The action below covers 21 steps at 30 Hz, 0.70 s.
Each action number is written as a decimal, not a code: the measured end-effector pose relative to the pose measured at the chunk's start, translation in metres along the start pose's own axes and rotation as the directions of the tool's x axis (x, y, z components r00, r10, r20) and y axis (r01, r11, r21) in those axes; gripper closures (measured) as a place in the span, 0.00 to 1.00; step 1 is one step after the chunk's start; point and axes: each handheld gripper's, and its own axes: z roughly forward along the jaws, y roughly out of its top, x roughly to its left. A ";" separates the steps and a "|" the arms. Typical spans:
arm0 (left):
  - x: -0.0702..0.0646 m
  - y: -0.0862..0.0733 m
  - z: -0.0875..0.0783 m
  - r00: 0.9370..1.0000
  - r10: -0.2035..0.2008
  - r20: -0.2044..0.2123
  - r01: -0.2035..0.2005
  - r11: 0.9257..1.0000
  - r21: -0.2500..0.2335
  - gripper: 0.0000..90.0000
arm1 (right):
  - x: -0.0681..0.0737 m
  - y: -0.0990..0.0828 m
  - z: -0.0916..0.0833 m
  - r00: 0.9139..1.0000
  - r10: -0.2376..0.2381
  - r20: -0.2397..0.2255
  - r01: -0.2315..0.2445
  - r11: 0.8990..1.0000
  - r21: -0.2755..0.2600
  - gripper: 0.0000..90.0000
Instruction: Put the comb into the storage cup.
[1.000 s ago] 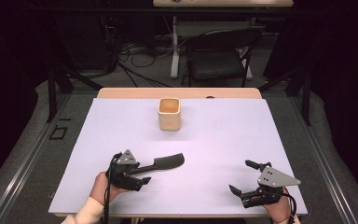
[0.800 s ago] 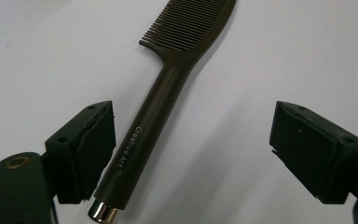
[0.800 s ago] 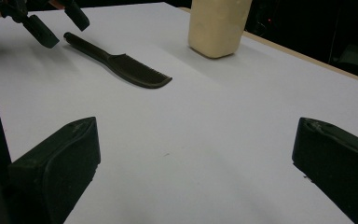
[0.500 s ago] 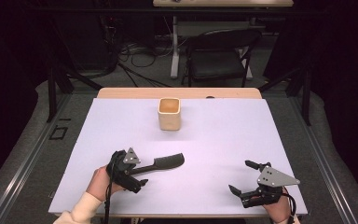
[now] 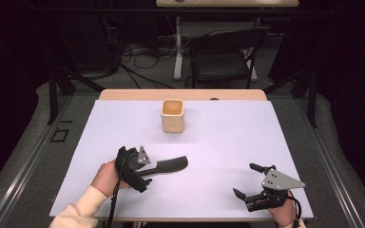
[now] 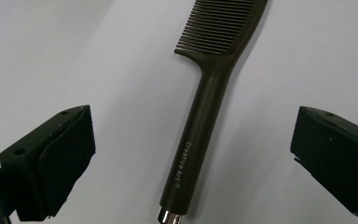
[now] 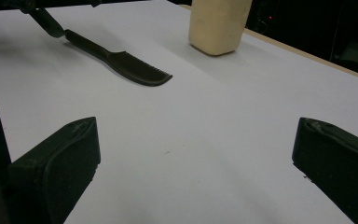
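On the white desk (image 5: 218, 142), seen from above, a black comb (image 5: 168, 166) lies near the front left, its handle at the left claw (image 5: 140, 175), beside a cream cup (image 5: 173, 115). Left gripper view: jaws just spread wide, handle lettered "Creative Art" between them, untouched. Right gripper view: right claw (image 7: 191, 158) spread, holding nothing.

Open tabletop (image 5: 228, 142), cup (image 5: 173, 115) (far) blocking
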 end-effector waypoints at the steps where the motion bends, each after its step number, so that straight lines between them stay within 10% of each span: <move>1: 0.000 0.002 0.001 1.000 0.011 -0.004 -0.011 1.000 0.009 0.01 | 0.000 0.000 0.000 1.000 0.000 -0.001 0.000 1.000 0.000 0.00; 21: -0.003 0.033 0.019 0.988 0.154 0.019 -0.154 0.968 0.199 0.38 | 0.000 0.000 0.001 1.000 0.002 -0.009 -0.002 1.000 0.001 0.01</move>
